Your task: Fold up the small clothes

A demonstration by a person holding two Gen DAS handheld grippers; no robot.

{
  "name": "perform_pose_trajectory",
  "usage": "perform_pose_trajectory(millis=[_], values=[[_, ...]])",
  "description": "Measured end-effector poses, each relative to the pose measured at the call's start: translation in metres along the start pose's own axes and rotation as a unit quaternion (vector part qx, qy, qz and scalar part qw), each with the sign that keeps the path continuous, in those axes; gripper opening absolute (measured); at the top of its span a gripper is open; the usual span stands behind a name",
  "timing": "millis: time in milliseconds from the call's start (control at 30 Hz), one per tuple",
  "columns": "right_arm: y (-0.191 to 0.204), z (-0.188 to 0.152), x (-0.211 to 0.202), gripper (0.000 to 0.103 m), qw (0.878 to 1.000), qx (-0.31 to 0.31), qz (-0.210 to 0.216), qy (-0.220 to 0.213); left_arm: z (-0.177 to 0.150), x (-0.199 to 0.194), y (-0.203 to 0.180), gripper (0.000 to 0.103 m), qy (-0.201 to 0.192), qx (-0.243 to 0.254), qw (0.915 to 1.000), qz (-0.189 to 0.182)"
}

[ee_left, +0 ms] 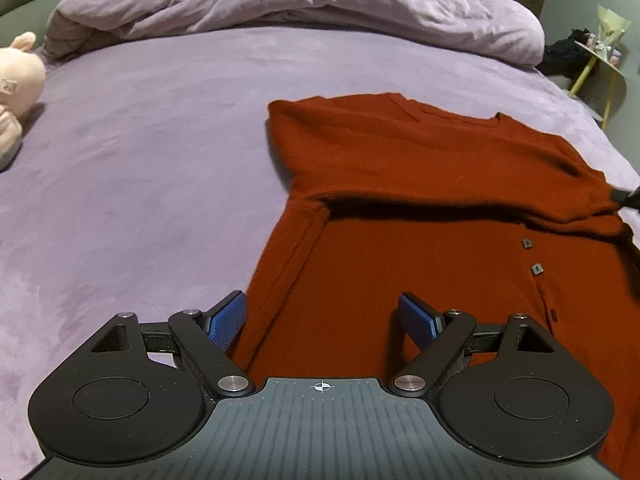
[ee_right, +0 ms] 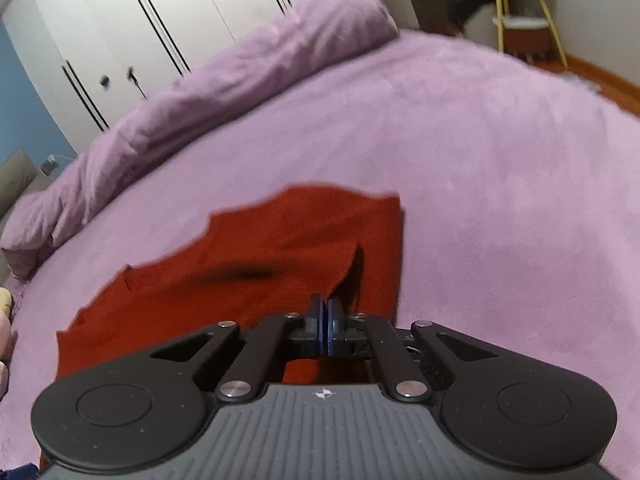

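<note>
Blue ribbed pads of the left gripper (ee_left: 322, 322) gape wide over a rust-red knit top (ee_left: 400, 184) on plush lilac bedding (ee_left: 140, 160); right gripper (ee_right: 325, 314), at three o'clock, pinches its sleeve edge.

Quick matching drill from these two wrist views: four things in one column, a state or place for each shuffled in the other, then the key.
Things:
1. left gripper
2. right gripper
3. red sweater
4. pink plush toy

States or places:
A. spread on the purple bedsheet, one sleeve folded across
B. jaws wide apart, nothing held
C. at the far left edge of the bed
D. jaws shut on an edge of the cloth

Pairs: 1-B, 2-D, 3-A, 4-C
</note>
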State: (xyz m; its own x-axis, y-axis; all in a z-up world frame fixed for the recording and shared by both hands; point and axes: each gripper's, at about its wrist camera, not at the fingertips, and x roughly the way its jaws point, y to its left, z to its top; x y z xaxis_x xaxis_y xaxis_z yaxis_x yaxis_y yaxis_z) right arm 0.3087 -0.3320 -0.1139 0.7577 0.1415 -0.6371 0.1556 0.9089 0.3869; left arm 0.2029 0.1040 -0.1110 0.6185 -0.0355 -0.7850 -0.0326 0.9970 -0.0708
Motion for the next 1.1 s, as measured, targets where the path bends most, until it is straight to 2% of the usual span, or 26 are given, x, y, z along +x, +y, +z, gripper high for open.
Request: perform_pose_trajectory(millis=[67, 133, 200, 267, 300, 367, 433, 500, 533, 600, 700, 800, 867, 900, 933, 967, 1000, 1033, 1067, 1100], values=[[-0.001, 0.005, -0.009, 0.001, 0.999, -0.004, -0.041, -0.019, -0.003, -0.003, 0.004, 0.088, 0.000, -0.005, 1.0000, 0.002], [-0.003, 0.004, -0.005, 0.000, 0.995, -0.025, -0.097, -0.005, -0.005, -0.006, 0.009, 0.088, 0.008, -0.010, 0.9999, 0.009], [-0.005, 0.000, -0.003, 0.000, 0.991, -0.048, -0.123, 0.012, -0.008, -0.013, 0.013, 0.087, 0.013, -0.010, 0.9997, 0.018], [-0.009, -0.003, -0.018, 0.003, 0.995, -0.044, -0.087, 0.017, -0.013, -0.021, 0.017, 0.088, 0.018, -0.003, 0.9997, 0.016], [-0.010, -0.004, -0.027, 0.003, 0.997, -0.040, -0.055, 0.022, -0.017, -0.027, 0.019, 0.088, 0.024, 0.003, 0.9996, 0.016], [-0.012, -0.013, -0.051, 0.011, 0.998, -0.046, 0.011, 0.040, -0.026, -0.035, 0.023, 0.088, 0.039, 0.014, 0.9991, 0.014], [-0.013, -0.030, -0.079, 0.031, 0.995, -0.074, 0.029, 0.052, -0.038, -0.042, 0.028, 0.087, 0.053, 0.020, 0.9982, 0.016], [-0.017, -0.054, -0.108, 0.039, 0.993, -0.098, 0.027, 0.065, -0.054, -0.051, 0.033, 0.084, 0.064, 0.022, 0.9975, 0.018], [-0.022, -0.070, -0.124, 0.039, 0.991, -0.104, 0.021, 0.078, -0.061, -0.055, 0.035, 0.084, 0.070, 0.022, 0.9971, 0.019], [-0.031, -0.094, -0.150, 0.039, 0.989, -0.107, 0.004, 0.099, -0.075, -0.062, 0.039, 0.082, 0.083, 0.016, 0.9962, 0.018], [-0.053, -0.124, -0.186, 0.039, 0.991, -0.061, -0.017, 0.115, -0.092, -0.070, 0.043, 0.074, 0.107, 0.002, 0.9943, 0.003], [-0.066, -0.141, -0.204, 0.038, 0.990, -0.018, 0.000, 0.141, -0.102, -0.076, 0.046, 0.066, 0.120, -0.028, 0.9920, -0.027], [-0.070, -0.152, -0.202, 0.037, 0.985, 0.005, 0.027, 0.170, -0.106, -0.077, 0.048, 0.062, 0.129, -0.051, 0.9887, -0.055], [-0.069, -0.155, -0.199, 0.031, 0.983, 0.010, 0.038, 0.178, -0.108, -0.075, 0.049, 0.058, 0.134, -0.058, 0.9872, -0.062], [-0.069, -0.157, -0.197, 0.020, 0.983, 0.015, 0.041, 0.180, -0.108, -0.075, 0.049, 0.054, 0.134, -0.061, 0.9873, -0.060], [-0.070, -0.159, -0.194, 0.016, 0.982, 0.024, 0.041, 0.184, -0.107, -0.075, 0.048, 0.051, 0.133, -0.058, 0.9875, -0.061], [-0.070, -0.161, -0.194, 0.011, 0.981, 0.033, 0.045, 0.187, -0.108, -0.075, 0.048, 0.043, 0.135, -0.056, 0.9868, -0.070], [-0.071, -0.161, -0.193, 0.006, 0.980, 0.044, 0.053, 0.189, -0.107, -0.075, 0.049, 0.034, 0.138, -0.056, 0.9858, -0.078], [-0.072, -0.164, -0.198, 0.006, 0.979, 0.049, 0.057, 0.190, -0.106, -0.074, 0.049, 0.029, 0.141, -0.057, 0.9849, -0.084], [-0.074, -0.163, -0.199, 0.005, 0.978, 0.052, 0.060, 0.191, -0.104, -0.073, 0.050, 0.020, 0.142, -0.057, 0.9838, -0.094]])
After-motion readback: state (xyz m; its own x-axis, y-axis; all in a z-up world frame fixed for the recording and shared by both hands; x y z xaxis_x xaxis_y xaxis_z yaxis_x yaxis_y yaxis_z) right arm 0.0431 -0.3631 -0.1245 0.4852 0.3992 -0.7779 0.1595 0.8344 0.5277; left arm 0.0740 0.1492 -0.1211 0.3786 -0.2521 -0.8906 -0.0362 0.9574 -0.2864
